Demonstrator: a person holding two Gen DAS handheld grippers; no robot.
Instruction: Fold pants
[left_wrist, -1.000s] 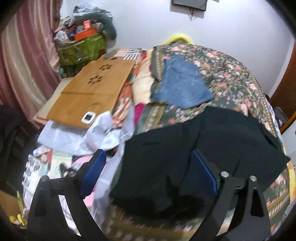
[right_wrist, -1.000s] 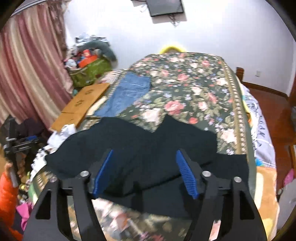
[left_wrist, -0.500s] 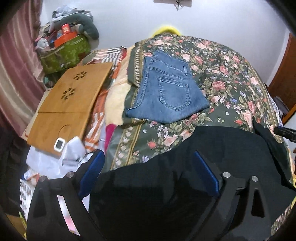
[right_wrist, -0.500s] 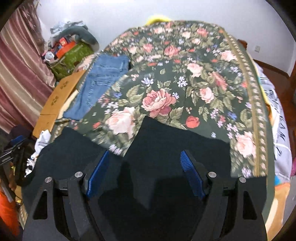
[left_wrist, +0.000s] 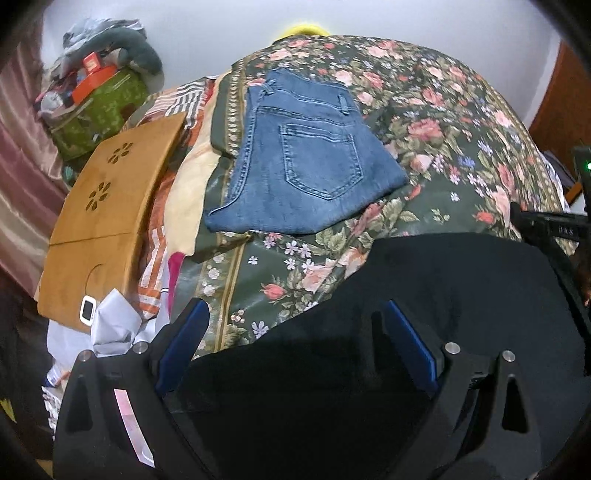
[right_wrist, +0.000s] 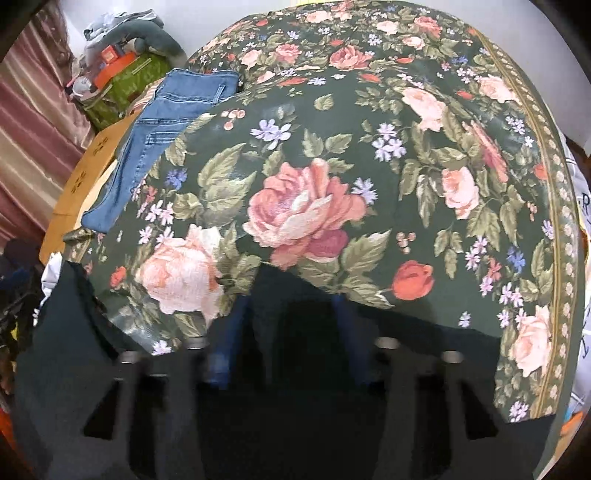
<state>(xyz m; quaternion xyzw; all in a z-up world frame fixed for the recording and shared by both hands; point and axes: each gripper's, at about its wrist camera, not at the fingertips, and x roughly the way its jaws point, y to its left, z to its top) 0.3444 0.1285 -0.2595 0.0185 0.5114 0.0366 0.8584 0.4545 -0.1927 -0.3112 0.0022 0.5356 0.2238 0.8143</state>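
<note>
Black pants (left_wrist: 424, 302) lie spread on the floral bedspread (left_wrist: 443, 122) at the near edge of the bed. My left gripper (left_wrist: 295, 332) is open, low over the pants' left part, its blue pads either side of the dark cloth. In the right wrist view the black pants (right_wrist: 295, 387) fill the bottom of the frame. My right gripper (right_wrist: 288, 325) is down at the cloth, blurred; its blue pads stand closer together with black cloth between them, and I cannot tell whether they grip it.
Folded blue jeans (left_wrist: 303, 162) lie on the far left of the bed. A wooden lap table (left_wrist: 103, 210) and crumpled papers (left_wrist: 110, 325) sit left of the bed. A cluttered green box (left_wrist: 99, 107) stands by the pink curtain. The other gripper's body (left_wrist: 554, 229) shows at right.
Both grippers have moved forward and down toward the black pants. The right gripper's pads have come closer together at the cloth. The left gripper stays open.
</note>
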